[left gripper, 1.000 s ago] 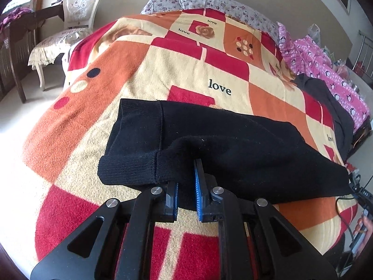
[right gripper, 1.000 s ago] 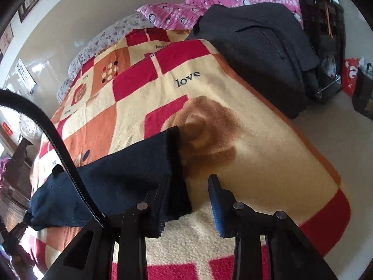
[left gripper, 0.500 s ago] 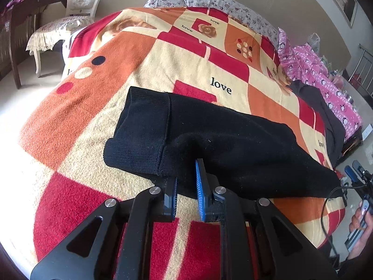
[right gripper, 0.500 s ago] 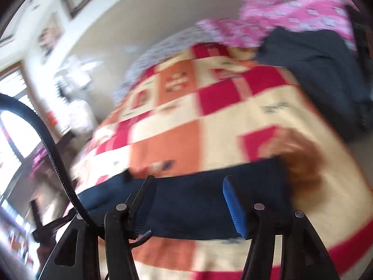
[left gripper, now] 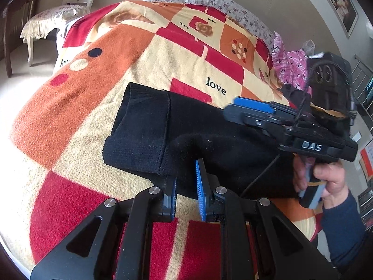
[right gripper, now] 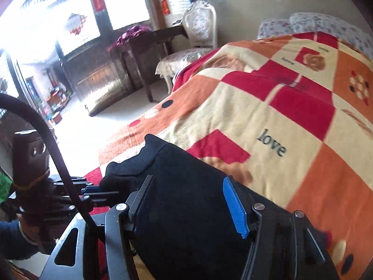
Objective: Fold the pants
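One patchwork blanket [left gripper: 144,70] covers the bed; a white chair [right gripper: 198,35] stands at ten o'clock. Black pants [left gripper: 186,128] lie folded across it. The left gripper [left gripper: 186,186] pinches their near edge with nearly closed jaws; the right gripper [right gripper: 186,205], jaws spread, hovers above. Only the right view shows windows [right gripper: 93,11].

Bare blanket [left gripper: 144,74] beyond the pants [left gripper: 209,135] leaves me open passage. My right gripper [left gripper: 251,109] crosses above the pants. A chair [left gripper: 58,11] stands beside the bed's far-left corner.
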Demonstrator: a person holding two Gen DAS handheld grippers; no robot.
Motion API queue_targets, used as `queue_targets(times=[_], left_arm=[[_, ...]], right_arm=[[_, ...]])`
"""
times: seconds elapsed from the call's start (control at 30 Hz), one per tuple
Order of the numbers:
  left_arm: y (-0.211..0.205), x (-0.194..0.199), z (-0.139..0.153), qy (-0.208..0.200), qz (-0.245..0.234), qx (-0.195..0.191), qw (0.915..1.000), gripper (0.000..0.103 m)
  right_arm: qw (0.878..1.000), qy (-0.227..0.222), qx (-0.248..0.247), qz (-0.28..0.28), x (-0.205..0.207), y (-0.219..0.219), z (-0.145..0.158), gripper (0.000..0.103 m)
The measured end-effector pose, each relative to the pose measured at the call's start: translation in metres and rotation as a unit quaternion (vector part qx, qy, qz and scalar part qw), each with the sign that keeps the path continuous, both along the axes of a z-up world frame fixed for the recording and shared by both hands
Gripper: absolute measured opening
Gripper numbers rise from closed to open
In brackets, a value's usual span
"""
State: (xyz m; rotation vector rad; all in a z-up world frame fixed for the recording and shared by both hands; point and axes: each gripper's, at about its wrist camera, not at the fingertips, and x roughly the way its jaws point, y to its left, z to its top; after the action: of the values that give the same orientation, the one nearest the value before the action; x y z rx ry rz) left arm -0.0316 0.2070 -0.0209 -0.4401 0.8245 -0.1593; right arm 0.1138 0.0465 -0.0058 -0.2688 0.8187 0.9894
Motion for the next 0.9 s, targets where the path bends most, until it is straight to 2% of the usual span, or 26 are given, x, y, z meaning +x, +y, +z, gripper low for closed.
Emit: queue_targets(times=[0.07, 0.17, 0.2, 0.23, 0.3, 0.33, 0.4, 0.43, 0.5, 0.6, 0.67, 0.73, 0.8, 0.9], left_arm=[[-0.001, 0.002, 0.000, 0.002, -0.003, 0.004, 1.0000, 0.015], [0.000, 0.006, -0.001, 0.003, -0.007, 0.004, 1.0000, 0.015], [0.001, 0.008, -0.002, 0.003, -0.008, 0.002, 1.0000, 0.015], [0.002, 0.011, -0.002, 0.003, -0.009, 0.000, 1.0000, 0.015], [0.004, 0.015, 0.000, 0.000, -0.011, 0.000, 0.9999, 0.015], [0.004, 0.016, 0.003, -0.003, -0.012, 0.004, 0.9999, 0.015], [0.005, 0.015, 0.008, -0.015, -0.009, 0.016, 0.9997, 0.017], [0.006, 0.014, 0.008, -0.017, -0.004, 0.024, 0.9996, 0.018], [0.007, 0.015, -0.002, 0.008, 0.003, 0.041, 0.9991, 0.022], [0.014, 0.006, -0.010, 0.006, 0.010, 0.020, 0.9997, 0.022], [0.016, 0.000, -0.007, 0.008, 0.016, 0.021, 0.9996, 0.022], [0.018, -0.007, -0.002, 0.007, 0.028, 0.028, 0.9992, 0.022], [0.016, -0.012, 0.003, 0.007, 0.041, 0.053, 0.9977, 0.023], [0.013, -0.020, 0.009, 0.002, 0.066, 0.107, 0.9920, 0.023]], right_arm=[[0.999, -0.004, -0.021, 0.030, 0.005, 0.025, -0.010, 0.057], [0.996, -0.022, -0.070, 0.043, 0.011, 0.050, -0.027, 0.053], [0.995, -0.027, -0.085, 0.041, 0.013, 0.054, -0.033, 0.044], [0.994, -0.031, -0.092, 0.042, 0.014, 0.058, -0.037, 0.039], [0.993, -0.062, -0.092, 0.027, 0.012, 0.059, -0.035, 0.014], [0.994, -0.063, -0.089, 0.021, 0.013, 0.057, -0.031, 0.010], [0.996, -0.054, -0.069, -0.004, 0.020, 0.052, -0.025, 0.008], [0.997, -0.050, -0.059, -0.017, 0.024, 0.051, -0.024, 0.007], [0.998, -0.031, -0.044, -0.033, 0.026, 0.048, -0.029, 0.007], [0.997, -0.039, -0.054, -0.035, 0.017, 0.052, -0.035, 0.008], [0.998, -0.031, -0.045, -0.027, 0.014, 0.048, -0.028, 0.012], [0.999, -0.012, -0.035, -0.032, 0.015, 0.045, -0.024, 0.032], [0.999, -0.002, -0.015, -0.034, 0.006, 0.029, -0.020, 0.042], [0.999, 0.007, 0.006, -0.048, -0.011, 0.000, -0.017, 0.042]])
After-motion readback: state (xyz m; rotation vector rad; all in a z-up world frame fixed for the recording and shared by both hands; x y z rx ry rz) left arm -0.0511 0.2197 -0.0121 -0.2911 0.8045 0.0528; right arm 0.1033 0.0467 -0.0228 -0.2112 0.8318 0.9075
